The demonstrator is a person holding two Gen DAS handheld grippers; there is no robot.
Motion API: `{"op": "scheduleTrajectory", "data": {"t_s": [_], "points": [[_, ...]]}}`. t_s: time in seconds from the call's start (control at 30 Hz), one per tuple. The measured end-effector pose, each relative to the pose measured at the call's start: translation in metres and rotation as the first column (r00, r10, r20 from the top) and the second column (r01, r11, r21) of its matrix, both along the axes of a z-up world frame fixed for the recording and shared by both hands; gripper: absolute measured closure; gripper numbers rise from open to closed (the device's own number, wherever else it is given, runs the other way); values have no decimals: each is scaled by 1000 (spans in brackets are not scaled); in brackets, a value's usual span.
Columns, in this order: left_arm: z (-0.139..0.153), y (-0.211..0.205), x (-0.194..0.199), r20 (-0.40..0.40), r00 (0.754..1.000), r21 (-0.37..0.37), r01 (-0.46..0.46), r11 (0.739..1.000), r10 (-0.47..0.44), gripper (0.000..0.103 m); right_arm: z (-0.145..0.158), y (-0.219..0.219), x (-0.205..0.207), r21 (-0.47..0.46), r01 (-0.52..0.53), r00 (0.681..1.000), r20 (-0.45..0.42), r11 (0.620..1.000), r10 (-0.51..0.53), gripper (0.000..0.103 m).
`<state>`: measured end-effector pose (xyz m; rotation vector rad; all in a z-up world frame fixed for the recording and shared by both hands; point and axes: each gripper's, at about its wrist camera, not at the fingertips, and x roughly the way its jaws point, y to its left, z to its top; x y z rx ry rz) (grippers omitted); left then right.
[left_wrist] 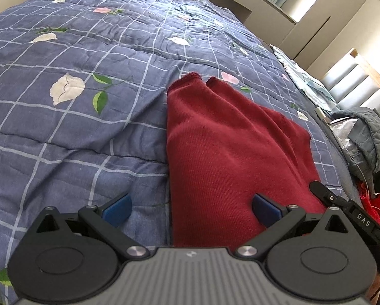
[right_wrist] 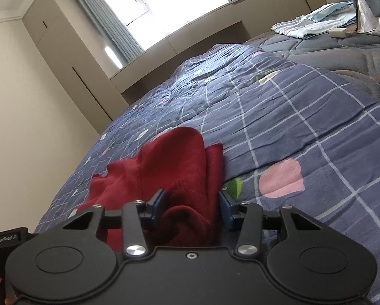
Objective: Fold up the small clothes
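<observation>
Right claw [right_wrist: 193, 207] straddles a bunched edge of the red garment [right_wrist: 169, 167], fingers apart, not clamped yet, likely set to pinch it for a fold. Left claw [left_wrist: 191, 209] gapes wide over the near hem. Garment lies mostly flat on the bed [left_wrist: 75, 132], so lifting one edge should fold it over.

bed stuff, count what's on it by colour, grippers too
red: 1, the garment
blue checked: 1, the quilt
light blue: 1, folded cloth at the far end
grey: 1, jacket at the bed's edge
black: 2, left gripper with jaws open, right gripper with jaws around a bunch of the garment
total: 6
</observation>
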<state>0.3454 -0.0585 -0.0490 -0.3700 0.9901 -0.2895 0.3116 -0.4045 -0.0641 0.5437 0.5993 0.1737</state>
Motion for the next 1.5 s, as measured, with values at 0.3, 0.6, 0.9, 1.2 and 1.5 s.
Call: {"op": "scheduleTrajectory", "data": {"t_s": [0.3, 0.6, 0.9, 1.2, 1.5], "points": [[2, -3, -2, -20, 1000, -55, 3, 998, -4, 1, -2, -2, 0, 21, -2, 1000, -1, 1000, 2, 55], [-1, -9, -2, -35, 999, -79, 5, 997, -8, 5, -3, -2, 0, 23, -1, 1000, -1, 1000, 1, 55], [11, -21, -4, -46, 999, -38, -16, 999, 14, 27, -3, -1, 0, 14, -2, 1000, 2, 1000, 2, 56], [37, -54, -22, 71, 996, 179, 31, 983, -45, 48, -4, -2, 0, 16, -4, 1000, 5, 1000, 4, 56], [50, -72, -34, 129, 987, 278, 53, 959, -92, 56, -5, -2, 0, 5, -4, 1000, 10, 1000, 4, 56]]}}
